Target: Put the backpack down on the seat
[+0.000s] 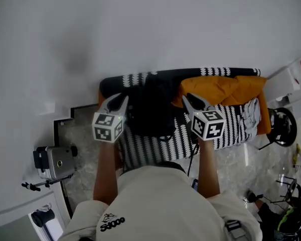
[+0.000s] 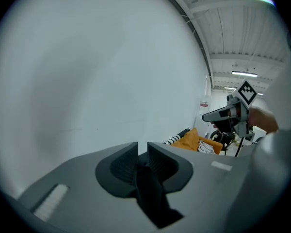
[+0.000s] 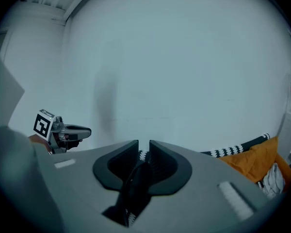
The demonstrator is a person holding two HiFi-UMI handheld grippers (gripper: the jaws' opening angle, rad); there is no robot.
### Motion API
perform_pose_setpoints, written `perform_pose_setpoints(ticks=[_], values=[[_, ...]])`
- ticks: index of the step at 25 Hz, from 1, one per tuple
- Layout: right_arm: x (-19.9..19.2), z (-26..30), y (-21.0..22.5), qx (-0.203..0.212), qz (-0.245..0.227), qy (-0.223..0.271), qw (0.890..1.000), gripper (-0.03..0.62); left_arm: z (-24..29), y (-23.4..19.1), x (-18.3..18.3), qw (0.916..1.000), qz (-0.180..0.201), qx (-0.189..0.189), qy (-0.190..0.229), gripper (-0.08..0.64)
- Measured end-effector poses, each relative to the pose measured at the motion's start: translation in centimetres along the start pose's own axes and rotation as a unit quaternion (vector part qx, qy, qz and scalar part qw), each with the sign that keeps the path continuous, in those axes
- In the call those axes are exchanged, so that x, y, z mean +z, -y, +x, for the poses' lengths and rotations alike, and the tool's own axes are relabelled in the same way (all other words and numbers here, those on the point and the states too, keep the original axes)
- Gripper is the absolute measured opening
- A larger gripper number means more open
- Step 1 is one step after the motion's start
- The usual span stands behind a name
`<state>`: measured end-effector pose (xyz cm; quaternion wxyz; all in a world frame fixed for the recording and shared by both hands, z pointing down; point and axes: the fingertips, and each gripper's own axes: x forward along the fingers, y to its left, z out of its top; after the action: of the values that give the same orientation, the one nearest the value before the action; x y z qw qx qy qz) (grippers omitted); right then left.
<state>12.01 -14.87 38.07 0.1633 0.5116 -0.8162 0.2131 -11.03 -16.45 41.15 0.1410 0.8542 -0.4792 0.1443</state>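
A black backpack (image 1: 149,109) hangs between my two grippers over the seat (image 1: 155,147), a sofa with a black-and-white striped cover. My left gripper (image 1: 121,100) is at the backpack's left side and my right gripper (image 1: 188,98) at its right. In the left gripper view the left gripper (image 2: 142,152) is shut on a black strap (image 2: 153,198) that runs down out of the jaws. In the right gripper view the right gripper (image 3: 144,152) pinches a black strap with a zip edge (image 3: 133,188). Whether the backpack's bottom touches the seat is hidden.
An orange cushion (image 1: 220,89) lies on the sofa's right half with a grey cloth (image 1: 252,112) beside it. A camera on a tripod (image 1: 52,162) stands at the left by the white wall. Wheeled gear (image 1: 283,127) and clutter crowd the right edge.
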Motion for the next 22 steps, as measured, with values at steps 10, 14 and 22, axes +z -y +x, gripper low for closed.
perform_pose_setpoints(ticks=[10,14,22], values=[[7.4,-3.3,-2.9,0.000,-0.050,0.099,0.994,0.018,-3.9,0.4,8.3,0.9948,0.056,0.001,0.085,0.011],[9.9,-4.5,-4.1,0.001,-0.081,0.127,0.989,0.009,-5.1,1.1,11.6,0.9895,0.085,0.002,0.117,0.011],[13.2,-6.6,-6.7,0.008,-0.140,0.166,0.976,0.005,-7.0,2.8,16.7,0.9759,0.138,0.016,0.169,0.011]])
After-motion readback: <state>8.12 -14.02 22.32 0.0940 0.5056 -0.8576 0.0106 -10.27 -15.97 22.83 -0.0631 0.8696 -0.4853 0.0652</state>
